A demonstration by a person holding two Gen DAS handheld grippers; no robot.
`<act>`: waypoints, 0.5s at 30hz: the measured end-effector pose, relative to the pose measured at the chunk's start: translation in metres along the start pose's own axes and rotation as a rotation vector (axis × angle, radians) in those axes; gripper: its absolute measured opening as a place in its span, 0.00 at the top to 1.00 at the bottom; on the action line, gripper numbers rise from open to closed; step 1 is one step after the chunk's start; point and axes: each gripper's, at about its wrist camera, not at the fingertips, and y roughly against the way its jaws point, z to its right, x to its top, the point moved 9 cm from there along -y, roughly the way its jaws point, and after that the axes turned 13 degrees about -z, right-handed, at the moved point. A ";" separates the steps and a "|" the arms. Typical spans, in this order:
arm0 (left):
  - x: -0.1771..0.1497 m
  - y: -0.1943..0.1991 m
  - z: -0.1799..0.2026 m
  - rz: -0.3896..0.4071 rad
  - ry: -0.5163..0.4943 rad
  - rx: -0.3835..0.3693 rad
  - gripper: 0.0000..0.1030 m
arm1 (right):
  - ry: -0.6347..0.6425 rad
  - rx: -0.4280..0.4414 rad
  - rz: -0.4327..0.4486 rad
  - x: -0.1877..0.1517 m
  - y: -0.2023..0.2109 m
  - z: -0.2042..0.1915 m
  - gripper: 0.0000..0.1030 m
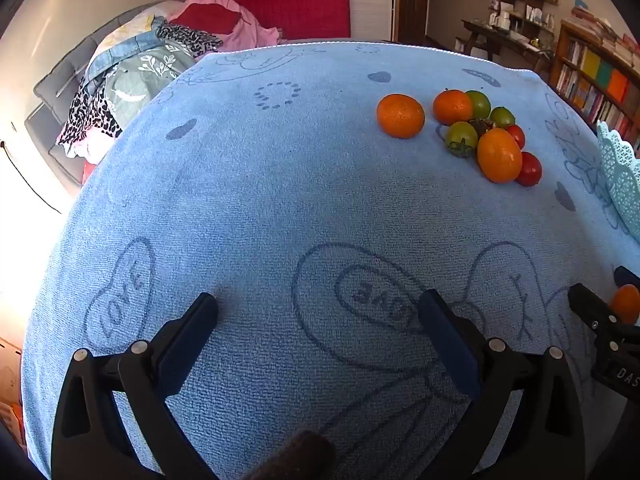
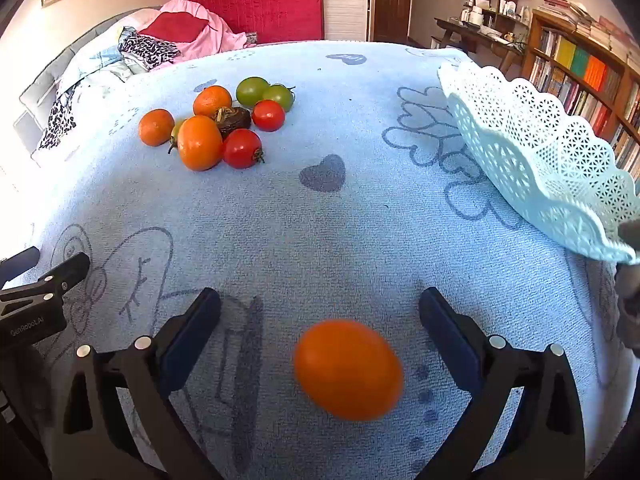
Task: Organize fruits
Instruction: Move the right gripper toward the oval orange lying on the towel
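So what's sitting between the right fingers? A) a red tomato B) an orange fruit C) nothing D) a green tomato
B: in the right wrist view an orange fruit lies on the blue cloth between the wide-open right fingers, which do not touch it.

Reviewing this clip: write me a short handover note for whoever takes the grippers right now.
Left gripper: open, empty, over bare blue cloth.
Right gripper: open; one orange fruit lies between its fingers, blurred, pads not touching it.
Fruit pile at the far left of the cloth in the right wrist view: orange, green and red fruits plus one dark one.
White lace basket at the right edge; its inside is not visible.
Done: cannot tell that anything is sorted yet.
Left: the near orange fruit and the whole pile, probably into the basket.
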 end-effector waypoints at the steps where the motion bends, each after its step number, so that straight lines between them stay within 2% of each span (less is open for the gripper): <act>1: 0.000 0.000 0.000 0.001 0.001 -0.002 0.05 | 0.000 0.000 -0.001 0.000 0.000 0.000 0.02; 12: -0.001 0.003 0.005 0.006 -0.014 0.039 0.05 | 0.001 -0.001 -0.001 0.000 0.000 0.000 0.02; 15: 0.000 0.001 0.002 0.001 -0.009 0.028 0.05 | 0.001 -0.001 0.000 0.000 0.000 0.000 0.02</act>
